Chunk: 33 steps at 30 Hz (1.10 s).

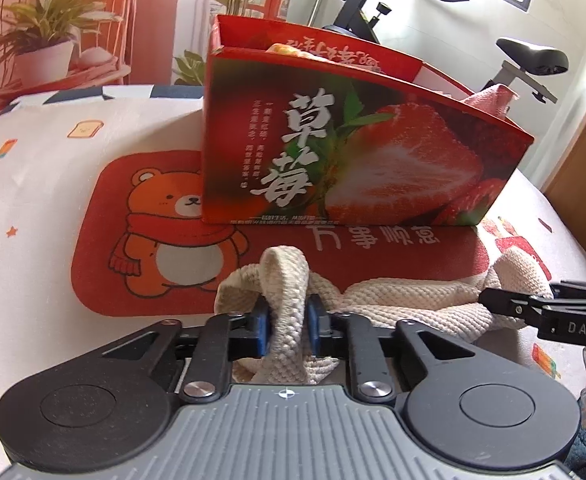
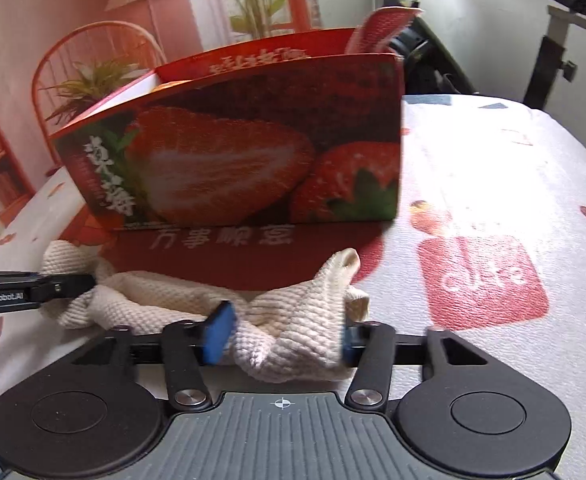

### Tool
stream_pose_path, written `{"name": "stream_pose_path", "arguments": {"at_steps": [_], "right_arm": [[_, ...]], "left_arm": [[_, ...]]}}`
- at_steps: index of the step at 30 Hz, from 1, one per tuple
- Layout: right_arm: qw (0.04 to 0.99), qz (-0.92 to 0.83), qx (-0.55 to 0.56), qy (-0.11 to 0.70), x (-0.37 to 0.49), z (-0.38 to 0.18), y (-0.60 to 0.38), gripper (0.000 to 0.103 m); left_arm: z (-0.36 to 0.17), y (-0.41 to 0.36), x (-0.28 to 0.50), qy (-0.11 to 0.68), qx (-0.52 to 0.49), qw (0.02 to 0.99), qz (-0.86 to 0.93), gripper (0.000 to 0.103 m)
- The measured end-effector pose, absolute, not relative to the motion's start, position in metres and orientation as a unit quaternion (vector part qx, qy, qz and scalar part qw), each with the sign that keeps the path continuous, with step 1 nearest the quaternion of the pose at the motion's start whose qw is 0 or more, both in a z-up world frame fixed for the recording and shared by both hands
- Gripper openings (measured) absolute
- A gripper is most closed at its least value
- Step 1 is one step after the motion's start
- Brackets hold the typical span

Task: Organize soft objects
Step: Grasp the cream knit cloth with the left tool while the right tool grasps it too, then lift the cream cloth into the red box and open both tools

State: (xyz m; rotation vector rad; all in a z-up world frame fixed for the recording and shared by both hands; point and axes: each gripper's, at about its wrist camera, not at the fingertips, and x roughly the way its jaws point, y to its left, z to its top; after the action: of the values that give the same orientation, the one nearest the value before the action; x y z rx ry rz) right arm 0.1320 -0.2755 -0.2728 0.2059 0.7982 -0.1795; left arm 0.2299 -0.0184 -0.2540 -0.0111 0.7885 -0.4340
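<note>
A cream knitted cloth (image 1: 393,304) lies bunched on the red bear mat (image 1: 141,240) in front of the strawberry box (image 1: 357,140). My left gripper (image 1: 287,326) is shut on the cloth's left end, a fold standing up between its blue pads. My right gripper (image 2: 283,338) is shut on the cloth's right end (image 2: 297,332); it also shows at the right edge of the left wrist view (image 1: 533,308). The box (image 2: 253,148) is open at the top, with a pink cloth (image 1: 489,102) and something orange inside.
The mat lies on a white patterned bedcover (image 2: 493,184). An exercise bike (image 1: 525,60) stands behind the bed on the right. Potted plants (image 1: 41,40) and an orange chair stand behind on the left.
</note>
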Motion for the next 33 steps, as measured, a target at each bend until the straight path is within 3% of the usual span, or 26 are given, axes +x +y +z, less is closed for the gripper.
{"name": "stream_pose_path", "arguments": {"at_steps": [6,21,26,33], "right_arm": [[0.923,-0.080,0.088,0.366,0.134,-0.252,-0.274,0.013],[0.977,-0.053,0.022,0.203,0.182,-0.117,-0.305,0.013],[0.978,-0.060,0.005,0.201,0.219,-0.115,-0.320,0.013],[0.959,-0.066,0.006,0.274,0.256,-0.161,-0.325,0.013]], "left_arm": [[-0.232,-0.016,0.219,0.354,-0.014,0.909,-0.220,0.011],[-0.108,-0.028,0.247,0.211,-0.034,0.949,-0.231,0.011],[-0.115,-0.044,0.293,0.254,-0.037,0.939,-0.229,0.011],[-0.151,-0.057,0.343,0.330,-0.009,0.917,-0.226,0.011]]}}
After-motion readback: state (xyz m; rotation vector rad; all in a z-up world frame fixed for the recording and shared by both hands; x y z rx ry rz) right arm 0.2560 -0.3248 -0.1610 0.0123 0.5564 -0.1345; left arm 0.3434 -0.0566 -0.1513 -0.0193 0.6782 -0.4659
